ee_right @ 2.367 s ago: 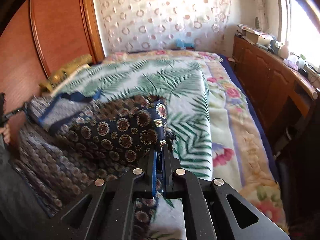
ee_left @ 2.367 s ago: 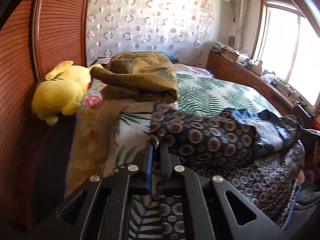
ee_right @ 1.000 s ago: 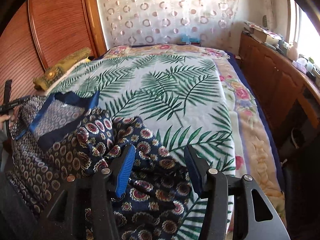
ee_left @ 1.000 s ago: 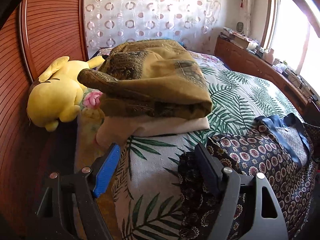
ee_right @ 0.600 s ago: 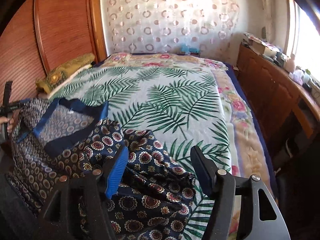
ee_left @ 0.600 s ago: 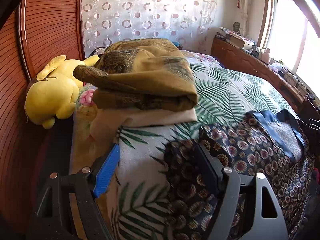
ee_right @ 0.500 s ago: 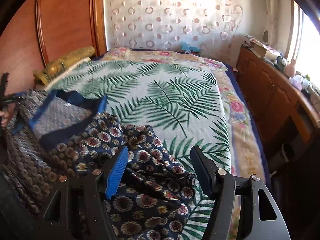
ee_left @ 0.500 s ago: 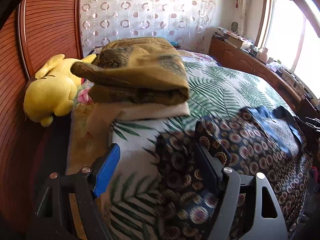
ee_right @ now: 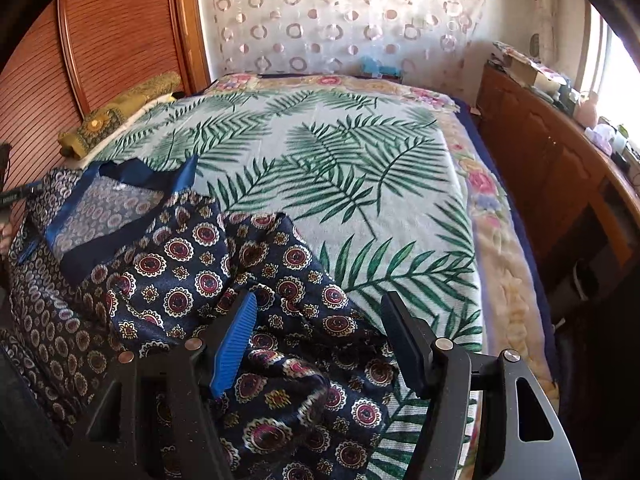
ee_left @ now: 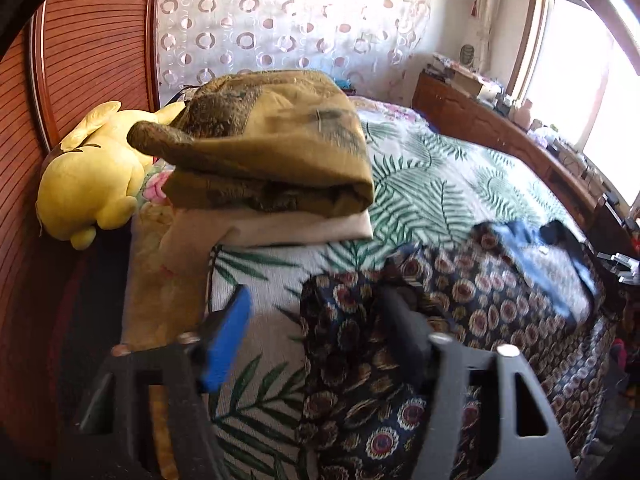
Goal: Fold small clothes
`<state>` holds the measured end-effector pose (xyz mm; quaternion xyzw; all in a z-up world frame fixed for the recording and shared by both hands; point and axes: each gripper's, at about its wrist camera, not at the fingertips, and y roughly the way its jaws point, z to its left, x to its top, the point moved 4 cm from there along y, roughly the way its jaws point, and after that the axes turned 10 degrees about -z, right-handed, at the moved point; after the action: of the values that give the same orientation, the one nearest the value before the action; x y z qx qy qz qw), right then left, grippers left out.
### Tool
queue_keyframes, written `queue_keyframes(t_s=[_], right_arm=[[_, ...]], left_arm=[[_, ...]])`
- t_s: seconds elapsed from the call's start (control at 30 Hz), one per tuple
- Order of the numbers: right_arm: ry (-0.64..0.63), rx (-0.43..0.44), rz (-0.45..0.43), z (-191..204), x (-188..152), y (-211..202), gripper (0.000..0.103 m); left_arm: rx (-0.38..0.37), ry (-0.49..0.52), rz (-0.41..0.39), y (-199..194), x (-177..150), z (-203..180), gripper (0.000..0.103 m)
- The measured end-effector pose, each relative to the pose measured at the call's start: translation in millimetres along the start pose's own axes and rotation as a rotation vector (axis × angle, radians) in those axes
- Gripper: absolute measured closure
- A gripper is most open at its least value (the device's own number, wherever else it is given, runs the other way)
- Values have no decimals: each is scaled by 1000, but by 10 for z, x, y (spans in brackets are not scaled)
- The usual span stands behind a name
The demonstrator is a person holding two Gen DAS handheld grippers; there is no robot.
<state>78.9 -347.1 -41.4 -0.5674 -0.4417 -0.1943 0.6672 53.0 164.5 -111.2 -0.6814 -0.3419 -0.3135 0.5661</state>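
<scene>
A dark navy garment (ee_right: 180, 264) with round medallion print and a blue collar lies crumpled on the palm-leaf bedspread (ee_right: 340, 152). My right gripper (ee_right: 320, 300) hovers open just over its rumpled near corner, pads clear of the cloth. In the left wrist view the same garment (ee_left: 480, 300) spreads to the right. My left gripper (ee_left: 316, 300) straddles its left edge with its jaws closing. The cloth edge lies between the fingers, and the pads do not press on it.
A folded olive-gold blanket (ee_left: 272, 152) lies on a cream pillow by the wooden headboard, with a yellow plush toy (ee_left: 92, 176) to its left. A wooden cabinet (ee_right: 552, 168) with clutter on top runs along the bed's far side under the window.
Both grippers, shut on the garment at first, let go of it and it dropped onto the bed. Since half a second ago the left jaws have narrowed; the right gripper sank slightly.
</scene>
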Motion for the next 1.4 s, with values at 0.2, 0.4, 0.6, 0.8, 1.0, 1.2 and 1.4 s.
queue_keyframes(t_s=[0.2, 0.4, 0.6, 0.8, 1.0, 1.2, 1.4], right_arm=[[4, 28, 8, 14, -36, 30, 48], [-8, 24, 10, 29, -50, 4, 68], [-74, 24, 7, 142, -62, -32, 84], [-61, 18, -16, 139, -36, -101, 93], [-15, 25, -138, 134, 165, -598, 97], [-23, 38, -282, 224, 526, -1374, 98], [-85, 37, -412, 349, 990, -2107, 98]], left_arm=[[-4, 11, 32, 81, -3, -3, 55], [15, 6, 69, 156, -61, -10, 55], [-5, 18, 73, 159, -122, -72, 69], [-40, 30, 72, 128, -113, -165, 96], [-110, 9, -84, -410, 132, -410, 99], [-218, 22, -252, -1120, 635, -745, 99], [-279, 77, -432, -1767, 1319, -1027, 99]])
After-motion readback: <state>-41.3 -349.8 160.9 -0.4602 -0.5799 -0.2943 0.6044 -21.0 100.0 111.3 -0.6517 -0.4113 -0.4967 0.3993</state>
